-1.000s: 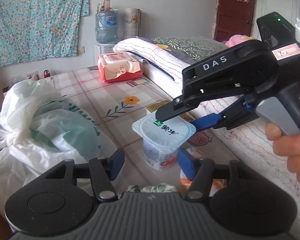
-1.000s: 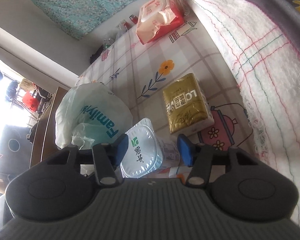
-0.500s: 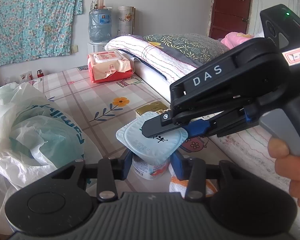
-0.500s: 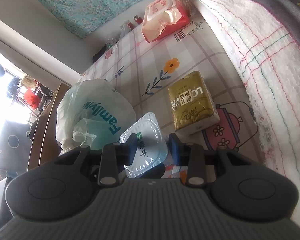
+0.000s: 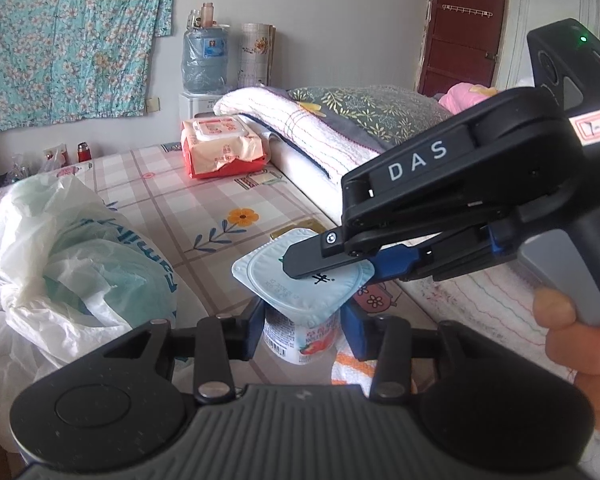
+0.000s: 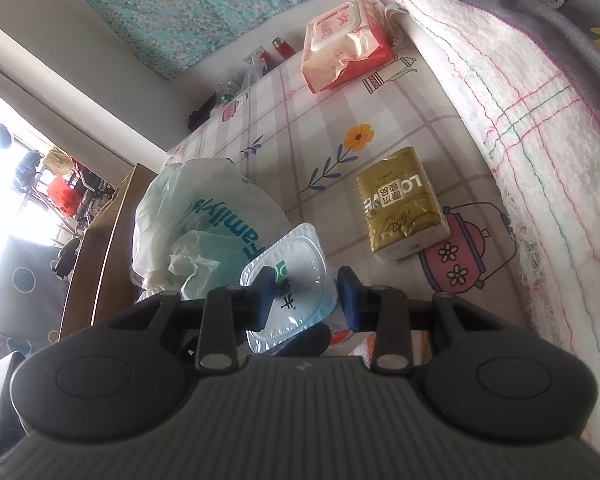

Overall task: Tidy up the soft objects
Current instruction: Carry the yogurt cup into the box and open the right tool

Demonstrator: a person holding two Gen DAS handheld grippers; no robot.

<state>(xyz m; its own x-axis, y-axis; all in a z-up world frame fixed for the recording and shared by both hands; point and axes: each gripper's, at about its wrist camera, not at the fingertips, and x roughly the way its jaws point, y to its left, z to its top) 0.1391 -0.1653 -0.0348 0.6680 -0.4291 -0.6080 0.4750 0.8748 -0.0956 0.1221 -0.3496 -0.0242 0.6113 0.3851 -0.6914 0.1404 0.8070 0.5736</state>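
Gripping yogurt cup (image 5: 300, 332) sides, left gripper (image 5: 302, 330), right gripper (image 6: 306, 298) parted over lid, label partly hidden.

yogurt cup (image 5: 300, 332) base hidden behind left tongs (image 5: 302, 330).

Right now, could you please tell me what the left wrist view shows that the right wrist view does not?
Only the left wrist view shows the blue water jug, dark red door and right tongs from outside. Only the right shows the bright window. Both show the white foil-lidded yogurt cup, white plastic bag and red wipes pack.
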